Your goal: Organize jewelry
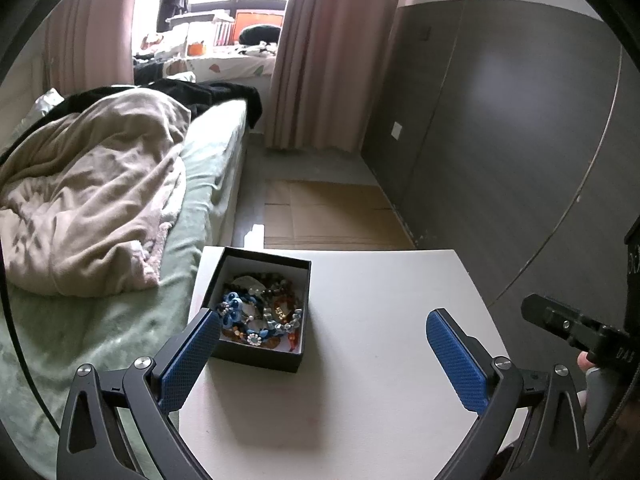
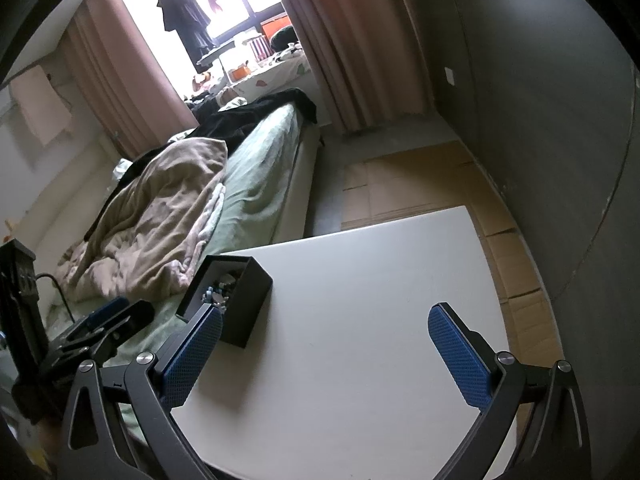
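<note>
Bed (image 1: pixel 208 168): fills the left side of the scene, covered by a pale green sheet; it runs from near to far toward the window.
Wall panel (image 1: pixel 500 120): dark grey, along the right side, from near to far.
Curtains (image 1: pixel 332 60): pinkish, hanging at the far end on both sides of the bright window.
Blanket (image 1: pixel 92 192): beige, crumpled in a heap on the bed, left of the table.
Table (image 1: pixel 380 320): white top, near centre, its left edge just beside the bed.
Cardboard (image 1: pixel 332 212): flattened sheets on the floor beyond the table, between bed and wall panel.
Left gripper (image 1: pixel 323 356): fingers spread wide apart and released, grasping nothing; hovers over the near part of the table, its left pad (image 1: pixel 192 360) overlapping the near-left corner of the box in view.
Right gripper (image 2: pixel 325 356): fingers likewise spread wide and empty, above the table, right of the box.
Jewelry box (image 1: pixel 260 308): black, open-topped with a white lining, standing on the table's left side near the far-left corner.
Jewelry (image 1: pixel 260 312): tangled heap of beaded bracelets inside the box, with blue, amber, dark and clear beads; individual pieces cannot be separated.
</note>
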`<action>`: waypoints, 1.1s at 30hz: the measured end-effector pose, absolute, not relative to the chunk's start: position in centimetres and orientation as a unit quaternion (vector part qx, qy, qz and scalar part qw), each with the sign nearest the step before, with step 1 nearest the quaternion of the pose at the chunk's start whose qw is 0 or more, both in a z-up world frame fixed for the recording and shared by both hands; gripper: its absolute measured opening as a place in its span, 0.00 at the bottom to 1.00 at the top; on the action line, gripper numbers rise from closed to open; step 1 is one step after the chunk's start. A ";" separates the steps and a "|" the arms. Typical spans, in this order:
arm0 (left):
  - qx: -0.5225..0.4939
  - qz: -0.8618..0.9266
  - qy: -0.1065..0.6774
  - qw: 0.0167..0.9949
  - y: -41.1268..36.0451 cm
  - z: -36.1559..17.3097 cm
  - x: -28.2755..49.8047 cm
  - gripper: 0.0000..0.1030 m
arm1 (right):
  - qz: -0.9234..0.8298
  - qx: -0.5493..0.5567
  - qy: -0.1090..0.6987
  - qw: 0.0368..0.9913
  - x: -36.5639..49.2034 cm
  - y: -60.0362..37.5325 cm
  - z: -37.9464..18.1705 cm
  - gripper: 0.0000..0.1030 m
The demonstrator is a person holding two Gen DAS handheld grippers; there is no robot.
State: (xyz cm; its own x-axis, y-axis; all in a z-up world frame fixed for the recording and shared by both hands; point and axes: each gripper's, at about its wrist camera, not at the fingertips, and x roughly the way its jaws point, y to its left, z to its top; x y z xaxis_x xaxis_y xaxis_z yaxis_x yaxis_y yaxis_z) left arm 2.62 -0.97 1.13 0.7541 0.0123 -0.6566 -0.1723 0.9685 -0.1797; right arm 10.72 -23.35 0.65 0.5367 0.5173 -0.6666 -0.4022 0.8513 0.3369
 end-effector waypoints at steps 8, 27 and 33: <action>-0.115 0.051 0.347 0.930 -1.0 1.1 2.6 1.00 | 0.262 0.073 0.403 0.874 10.8 -23.5 0.6 1.00; -0.118 0.054 0.340 0.931 -1.0 1.5 2.4 0.99 | 0.261 0.072 0.406 0.873 10.8 -23.5 0.2 1.00; -0.119 0.056 0.342 0.930 -0.9 1.4 2.4 1.00 | 0.260 0.072 0.408 0.872 10.8 -23.5 0.2 1.00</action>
